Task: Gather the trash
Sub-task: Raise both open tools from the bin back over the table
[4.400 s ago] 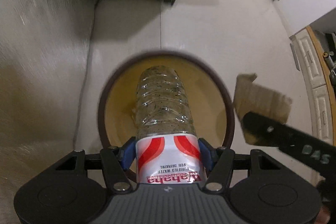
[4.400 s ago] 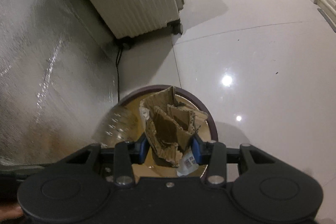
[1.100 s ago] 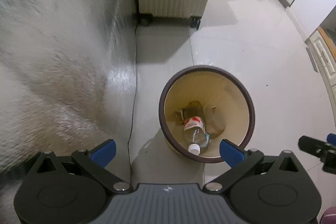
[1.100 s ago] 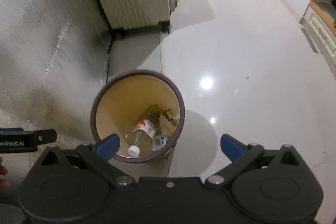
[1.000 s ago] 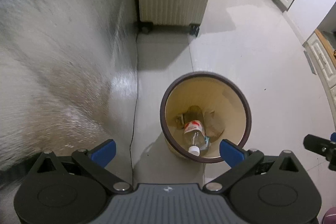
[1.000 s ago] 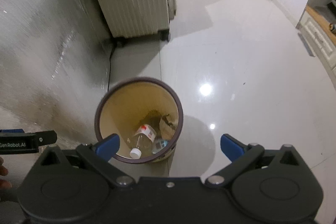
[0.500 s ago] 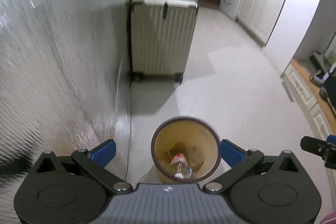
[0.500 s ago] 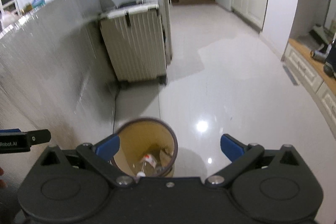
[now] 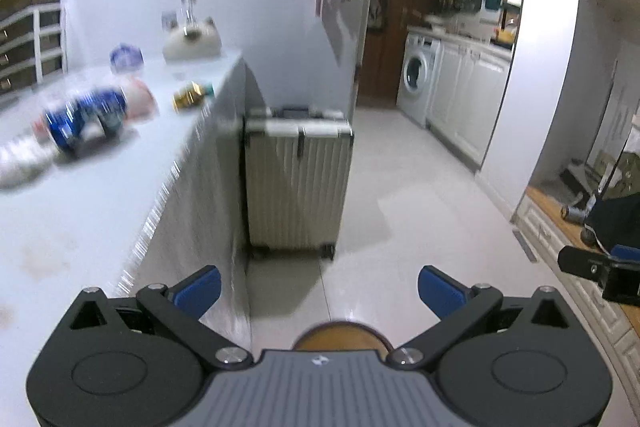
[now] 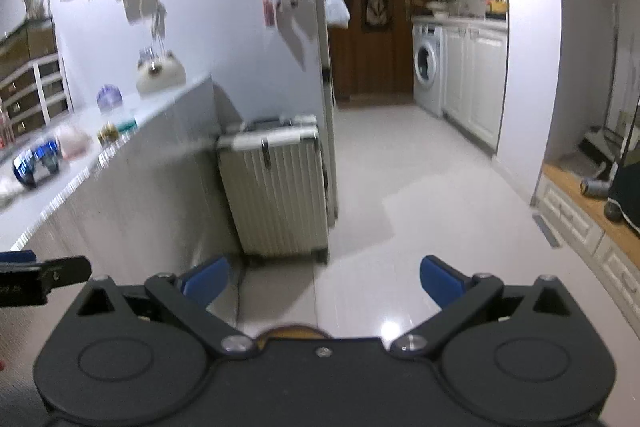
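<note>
Counts, both wrist views. Tools: 2, left tool [image 9: 319,289] and right tool [image 10: 324,279], each with 2 blue-padded fingers set wide apart, nothing between them. Bin [image 9: 340,335]: 1, only its rim showing. Suitcase [image 9: 298,183]: 1. Washing machine [image 9: 416,83]: 1. Desk [image 9: 72,195]: 1, carrying several blurred items, count uncertain.

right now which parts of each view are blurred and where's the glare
Left wrist view: the counter items, like the blue can, are motion-smeared, while the suitcase is sharper. Right wrist view: similar smear along the counter; a glare spot on the floor.
</note>
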Demonstrator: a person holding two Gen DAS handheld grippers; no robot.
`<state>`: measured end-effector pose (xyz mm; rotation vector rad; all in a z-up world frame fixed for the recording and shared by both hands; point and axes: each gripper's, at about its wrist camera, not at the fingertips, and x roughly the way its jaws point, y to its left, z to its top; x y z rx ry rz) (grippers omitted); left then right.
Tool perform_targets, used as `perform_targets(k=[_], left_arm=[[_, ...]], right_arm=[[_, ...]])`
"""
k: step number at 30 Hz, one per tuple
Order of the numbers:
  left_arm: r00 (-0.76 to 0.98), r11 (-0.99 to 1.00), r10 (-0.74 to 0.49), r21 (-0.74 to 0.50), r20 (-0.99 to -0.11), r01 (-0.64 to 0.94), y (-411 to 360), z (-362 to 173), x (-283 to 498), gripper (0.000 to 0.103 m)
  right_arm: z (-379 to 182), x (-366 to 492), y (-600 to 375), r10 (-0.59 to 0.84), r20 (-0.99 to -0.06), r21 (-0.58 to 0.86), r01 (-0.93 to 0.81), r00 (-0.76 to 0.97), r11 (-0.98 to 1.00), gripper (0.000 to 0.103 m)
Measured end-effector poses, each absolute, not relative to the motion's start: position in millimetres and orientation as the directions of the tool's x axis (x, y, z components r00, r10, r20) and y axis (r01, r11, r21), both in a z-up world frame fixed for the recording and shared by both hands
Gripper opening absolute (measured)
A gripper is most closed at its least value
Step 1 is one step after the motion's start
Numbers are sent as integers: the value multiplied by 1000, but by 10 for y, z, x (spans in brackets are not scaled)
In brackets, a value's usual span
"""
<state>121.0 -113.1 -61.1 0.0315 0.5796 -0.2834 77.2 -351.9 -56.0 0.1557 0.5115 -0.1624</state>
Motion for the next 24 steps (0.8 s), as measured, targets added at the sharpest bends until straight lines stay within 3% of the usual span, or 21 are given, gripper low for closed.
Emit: perform_targets(k=[11,24], left_arm=[[864,964,-247,-18,-439,267,-892,95,996,103],[921,990,-125,17,-369,141,-182,587,1168,103]], right_arm=[[-13,700,-3341,-101,-417,108,160,903,981,103],[265,1099,-2860,11,-376,137,43,927,990,103]])
